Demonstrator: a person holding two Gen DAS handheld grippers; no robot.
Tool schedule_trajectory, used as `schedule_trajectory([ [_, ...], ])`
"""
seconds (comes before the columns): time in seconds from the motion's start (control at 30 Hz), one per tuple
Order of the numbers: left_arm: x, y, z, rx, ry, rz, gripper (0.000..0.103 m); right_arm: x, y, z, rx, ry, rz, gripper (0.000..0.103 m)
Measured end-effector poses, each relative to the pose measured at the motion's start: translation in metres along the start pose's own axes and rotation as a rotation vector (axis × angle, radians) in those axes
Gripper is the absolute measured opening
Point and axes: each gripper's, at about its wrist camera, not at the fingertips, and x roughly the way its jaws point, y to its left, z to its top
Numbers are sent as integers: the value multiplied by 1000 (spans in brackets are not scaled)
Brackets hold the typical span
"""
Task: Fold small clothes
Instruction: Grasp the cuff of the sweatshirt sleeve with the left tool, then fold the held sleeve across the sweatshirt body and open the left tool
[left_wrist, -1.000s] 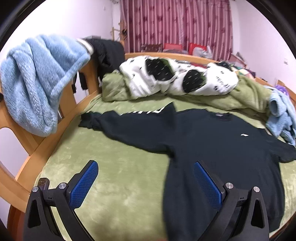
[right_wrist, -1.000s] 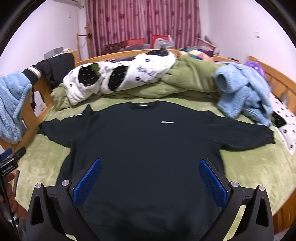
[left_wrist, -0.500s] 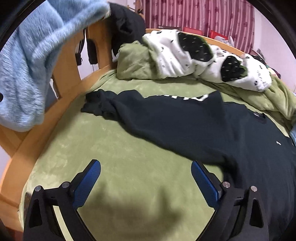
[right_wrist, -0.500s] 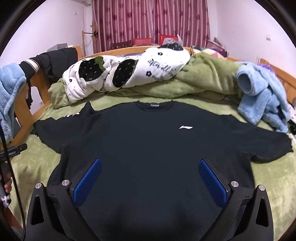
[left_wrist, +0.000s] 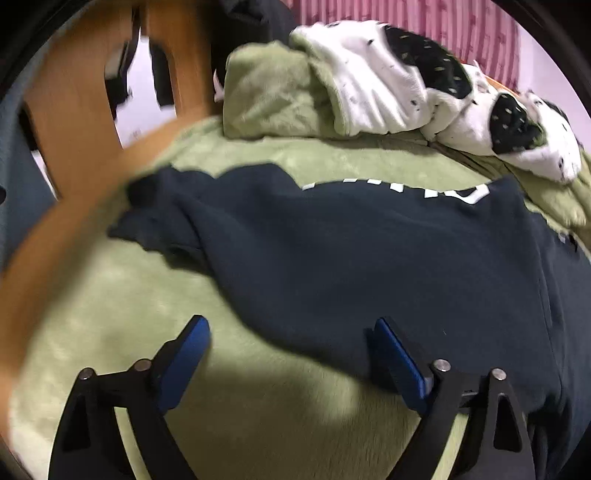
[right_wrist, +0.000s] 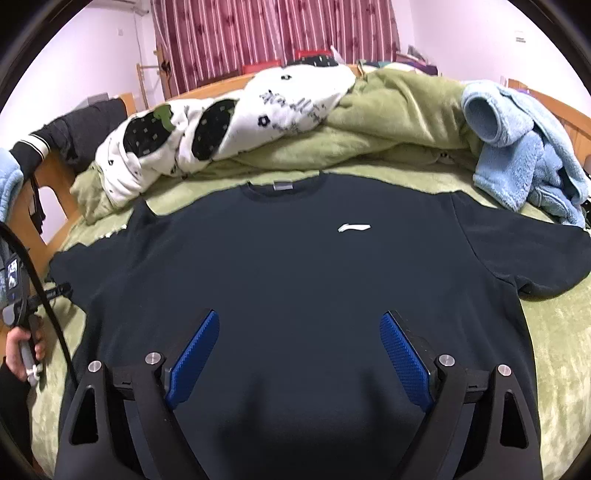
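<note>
On the green plush bedspread (right_wrist: 554, 350) a dark navy T-shirt (right_wrist: 295, 266) lies spread flat, front up, collar toward the bunched bedding, both short sleeves out to the sides; the cloth looks like soft matte knit, limp and thin, with a small white logo (right_wrist: 354, 228) on the chest and white lettering (left_wrist: 436, 190) along the sleeve nearest the wooden bed rail (left_wrist: 74, 206). Over the shirt's lower body hangs the right gripper (right_wrist: 299, 343), jaws wide apart and empty; the left gripper (left_wrist: 291, 347), equally wide and empty, sits low by the underside of that sleeve, one blue pad over the shirt, the other over the bedspread. Likely trouble: the deep pile could get pinched together with the thin sleeve, dragging the bedspread and rumpling the shirt; a single-layer grab could let the sleeve sag and fold crooked. Beyond the collar lies a white, black-spotted fleece blanket (right_wrist: 221, 122), puffy and rolled, on a heaped green quilt (right_wrist: 399, 110), and past the far sleeve a fuzzy light blue garment (right_wrist: 517, 158)
</note>
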Motion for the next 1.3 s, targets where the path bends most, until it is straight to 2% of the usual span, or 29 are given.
schedule_trajectory([
  [0.03,6,2,1,-18,11,-6,80,2,-1,0,-1,9,5,88],
  [0.1,16,4,2,-49,22,-12,79,3,-3,1,-14,12,11,88],
  [0.17,18,1,3,-49,0,4,67,5,0,5,-40,3,5,88],
  [0.23,18,-6,6,-24,-15,16,26,7,4,12,-77,4,10,88],
  [0.3,18,-14,12,-8,-16,46,9,9,9,18,-119,3,15,88],
  [0.5,-25,-40,39,-4,-69,41,8,-1,4,18,-156,-67,2,88],
  [0.57,-48,-55,49,10,-104,39,8,-1,-3,15,-146,-56,14,88],
  [0.63,-67,-70,56,15,-138,33,8,-1,-14,13,-139,-40,-9,88],
  [0.87,-132,-151,72,77,-235,-42,8,-26,-57,18,-106,-108,-40,88],
  [1.07,-153,-245,54,118,-238,-138,8,-30,-91,24,-4,-90,21,88],
  [1.3,-142,-351,7,222,-192,-173,8,-39,-125,23,52,-102,4,88],
])
